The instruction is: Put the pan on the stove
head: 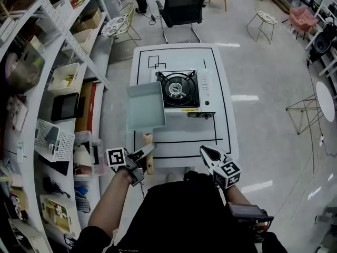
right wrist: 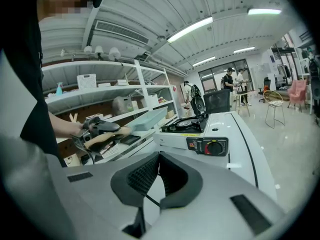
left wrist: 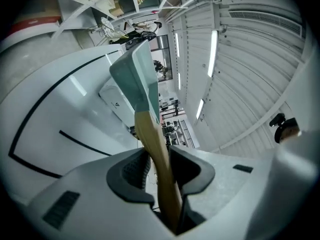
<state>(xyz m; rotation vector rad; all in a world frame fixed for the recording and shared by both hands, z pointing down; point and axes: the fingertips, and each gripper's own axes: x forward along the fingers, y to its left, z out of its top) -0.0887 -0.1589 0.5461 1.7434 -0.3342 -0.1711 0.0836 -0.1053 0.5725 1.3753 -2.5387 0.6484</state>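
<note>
A pale green rectangular pan [head: 146,106] hangs level above the white table [head: 226,115], just left of the portable gas stove [head: 181,91], and covers the stove's left edge in the head view. My left gripper [head: 149,148] is shut on the pan's wooden handle [head: 148,140] near the table's front edge. In the left gripper view the handle [left wrist: 156,149] runs up between the jaws to the pan [left wrist: 136,76]. My right gripper [head: 203,151] hovers at the front right, shut and empty. The right gripper view shows the pan [right wrist: 145,119], the stove [right wrist: 192,126] and its knob [right wrist: 215,146].
White shelves [head: 63,88] with bins and baskets run along the left, close to the table. A black chair [head: 181,7] stands beyond the table's far edge. Wire chairs [head: 261,20] are farther back. Black lines mark the tabletop.
</note>
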